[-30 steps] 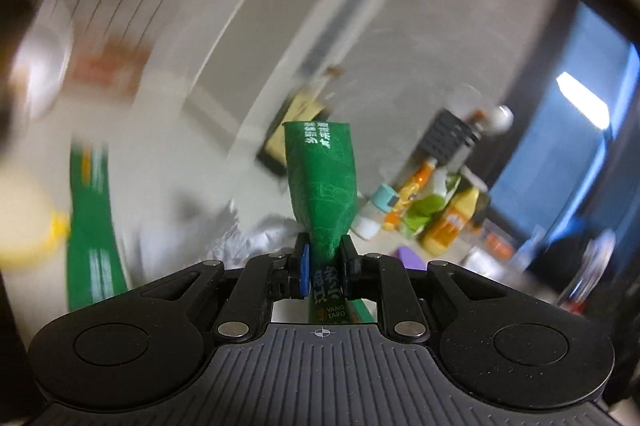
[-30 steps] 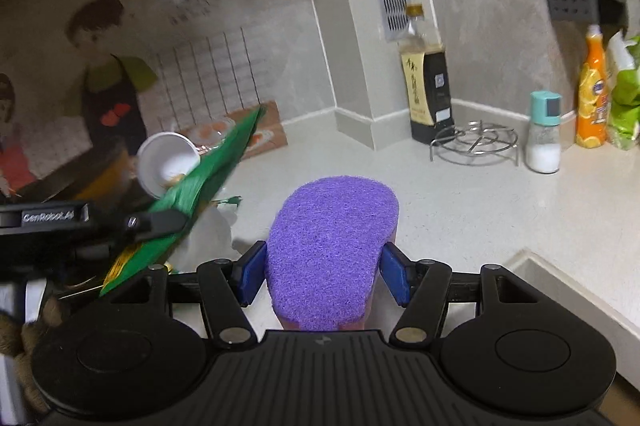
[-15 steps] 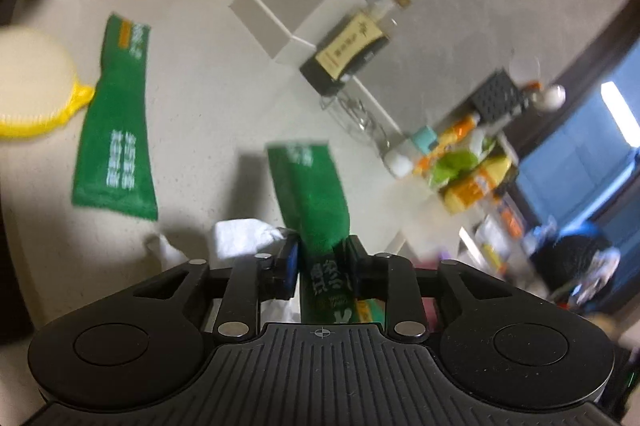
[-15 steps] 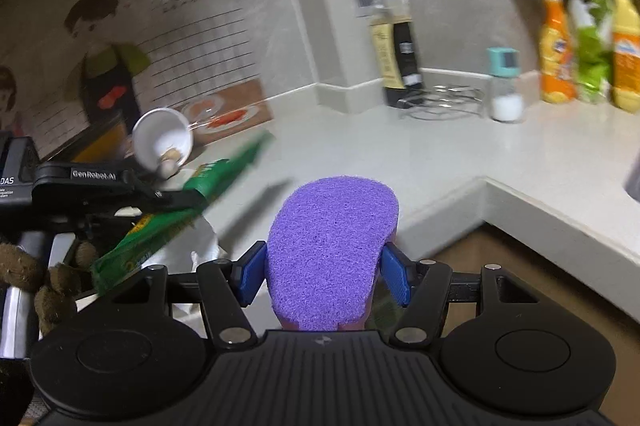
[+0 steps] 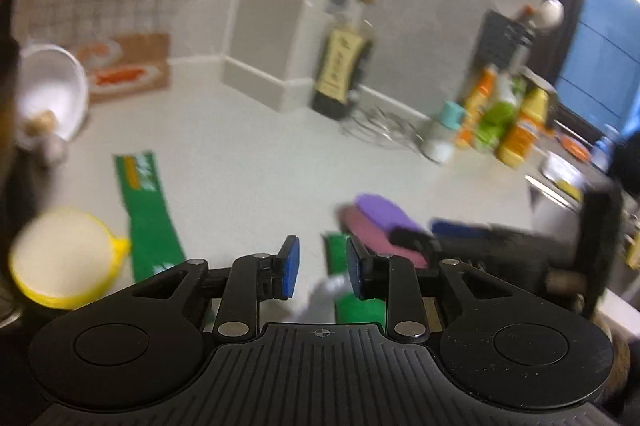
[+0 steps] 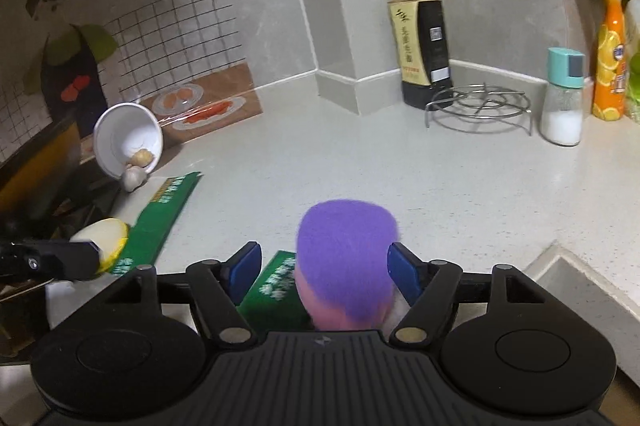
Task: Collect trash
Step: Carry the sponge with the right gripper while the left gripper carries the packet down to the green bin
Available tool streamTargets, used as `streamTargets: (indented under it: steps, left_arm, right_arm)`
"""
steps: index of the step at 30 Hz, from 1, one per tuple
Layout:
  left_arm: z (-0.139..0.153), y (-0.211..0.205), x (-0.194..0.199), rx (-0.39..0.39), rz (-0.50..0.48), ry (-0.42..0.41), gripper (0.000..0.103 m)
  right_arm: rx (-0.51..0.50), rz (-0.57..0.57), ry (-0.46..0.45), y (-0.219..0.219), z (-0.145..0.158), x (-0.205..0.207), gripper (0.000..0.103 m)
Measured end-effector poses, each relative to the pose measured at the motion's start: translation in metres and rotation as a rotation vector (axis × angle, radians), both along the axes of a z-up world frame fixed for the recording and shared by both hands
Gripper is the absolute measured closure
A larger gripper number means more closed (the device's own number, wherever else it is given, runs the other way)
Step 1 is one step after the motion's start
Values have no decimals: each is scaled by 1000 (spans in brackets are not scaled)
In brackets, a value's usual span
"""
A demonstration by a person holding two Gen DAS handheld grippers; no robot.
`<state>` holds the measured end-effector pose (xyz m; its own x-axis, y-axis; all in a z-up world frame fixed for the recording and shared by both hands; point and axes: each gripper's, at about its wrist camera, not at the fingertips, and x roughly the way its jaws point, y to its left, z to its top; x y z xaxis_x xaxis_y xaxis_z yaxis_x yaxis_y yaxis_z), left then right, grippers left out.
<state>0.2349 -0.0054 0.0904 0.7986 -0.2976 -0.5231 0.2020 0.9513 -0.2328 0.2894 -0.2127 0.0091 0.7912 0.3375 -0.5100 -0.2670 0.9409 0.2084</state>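
Green wrapper [image 6: 276,290] lies flat on the counter [image 6: 360,169], just left of the purple sponge [image 6: 346,258]. We note left gripper [image 5: 319,268] fingers spread, holding nothing. Right gripper [image 6: 324,270] fingers parted beside the sponge; contact unclear. A second green wrapper [image 6: 160,218] lies further left.

Open countertop [image 6: 360,165] mid-scene; obstacles: tipped white bowl [image 6: 128,139] far left, dark bottle [image 6: 424,37] and wire trivet [image 6: 480,105] far right.

flat green printed plastic wrapper [image 6: 162,216] | lying on counter, left | second green printed wrapper [image 6: 276,286] | flat, nearer, beside crumpled white tissue [image 5: 324,292]
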Motion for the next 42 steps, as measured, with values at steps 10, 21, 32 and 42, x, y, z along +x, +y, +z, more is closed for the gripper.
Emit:
streamTargets:
  steps: [10, 21, 32, 42]
  left_arm:
    - [-10, -71, -10, 71, -153, 173, 74]
    - [-62, -103, 4, 393, -92, 180, 67]
    - [-78, -96, 18, 415, -121, 153, 65]
    - [-72, -36, 30, 268, -23, 72, 87]
  right_arm:
    - [22, -3, -32, -38, -4, -34, 32]
    - [85, -2, 4, -66, -15, -49, 32]
    - [51, 0, -29, -62, -9, -46, 32]
    - [-69, 13, 11, -5, -17, 13, 32]
